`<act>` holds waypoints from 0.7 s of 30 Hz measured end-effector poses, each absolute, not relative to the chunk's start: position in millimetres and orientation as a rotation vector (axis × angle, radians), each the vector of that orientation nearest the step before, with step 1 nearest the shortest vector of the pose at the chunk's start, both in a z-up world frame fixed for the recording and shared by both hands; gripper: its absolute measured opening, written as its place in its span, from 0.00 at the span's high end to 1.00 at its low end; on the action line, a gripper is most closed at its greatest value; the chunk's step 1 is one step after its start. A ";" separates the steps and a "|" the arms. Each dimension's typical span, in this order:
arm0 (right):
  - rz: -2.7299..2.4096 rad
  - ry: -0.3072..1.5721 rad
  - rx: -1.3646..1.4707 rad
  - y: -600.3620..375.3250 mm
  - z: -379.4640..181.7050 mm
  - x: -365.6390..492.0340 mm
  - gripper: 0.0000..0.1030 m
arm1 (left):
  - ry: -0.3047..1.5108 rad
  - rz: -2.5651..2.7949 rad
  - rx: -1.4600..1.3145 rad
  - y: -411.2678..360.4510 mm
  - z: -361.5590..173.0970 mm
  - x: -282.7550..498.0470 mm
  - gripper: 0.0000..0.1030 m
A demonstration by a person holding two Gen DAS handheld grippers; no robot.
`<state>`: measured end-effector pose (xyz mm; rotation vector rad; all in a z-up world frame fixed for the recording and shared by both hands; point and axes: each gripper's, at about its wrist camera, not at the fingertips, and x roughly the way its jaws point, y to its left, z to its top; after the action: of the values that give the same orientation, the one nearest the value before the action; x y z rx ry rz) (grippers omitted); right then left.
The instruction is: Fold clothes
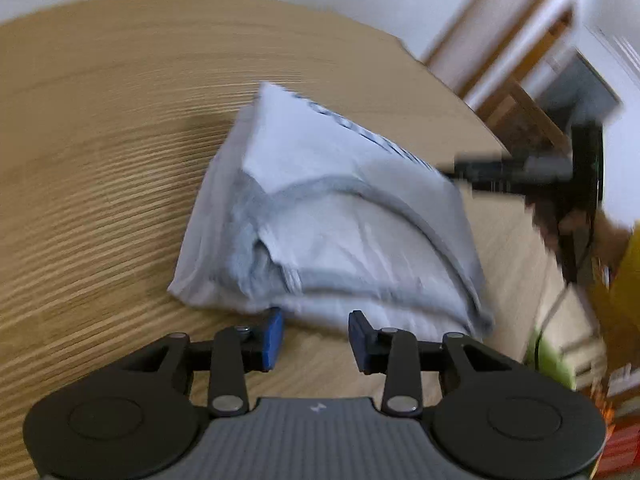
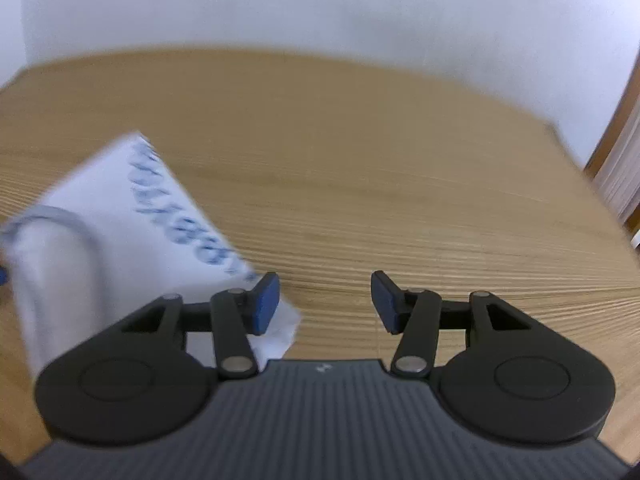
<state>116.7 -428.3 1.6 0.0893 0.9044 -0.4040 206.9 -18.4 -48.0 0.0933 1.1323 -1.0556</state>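
On the wooden bench [image 1: 92,168] a white T-shirt [image 1: 332,216] lies folded into a compact bundle, its grey-trimmed collar [image 1: 320,188] on top and a line of blue lettering [image 1: 372,136] running along the far fold; both pictures are blurred, so the letters cannot be read. In the left wrist view the left hand-held gripper [image 1: 316,340] hangs just in front of the bundle's near edge, its blue pads [image 1: 272,338] parted by a narrow gap with only bare wood between them. The left pad's tip sits right at the cloth's lower edge, though whether it touches cannot be told. Further right in that view the other gripper [image 1: 520,172] shows as a dark blurred shape at the shirt's right corner, and beyond it stand wooden furniture [image 1: 516,108] and some coloured boxes [image 1: 616,320] at the picture's edge. In the right wrist view the same shirt [image 2: 100,216] fills the left side, its lettering [image 2: 180,216] slanting down toward the near corner, which runs behind the left finger. The right hand-held gripper [image 2: 325,304] stands over bare bench [image 2: 400,184] just to the right of that corner, its blue pads [image 2: 266,304] set moderately wide and gripping nothing. Behind the bench's far edge rises a plain white wall [image 2: 320,8], with a strip of wooden trim [image 2: 624,120] at far right.
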 end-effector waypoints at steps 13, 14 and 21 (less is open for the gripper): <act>0.267 1.044 0.448 -254.1 13.8 68.2 0.47 | 1.010 -0.832 0.195 -31.7 -21.9 288.1 0.65; 0.333 1.004 0.436 -223.8 15.3 71.4 0.49 | 0.985 -0.803 0.211 -30.4 -13.3 290.7 0.65; 0.255 0.767 0.125 -250.2 45.3 105.6 0.49 | 0.946 -0.725 0.213 34.6 26.8 217.6 0.48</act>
<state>105.6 -250.2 45.3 0.1247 0.7670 0.2550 217.6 34.6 26.8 0.2127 0.9462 -0.7251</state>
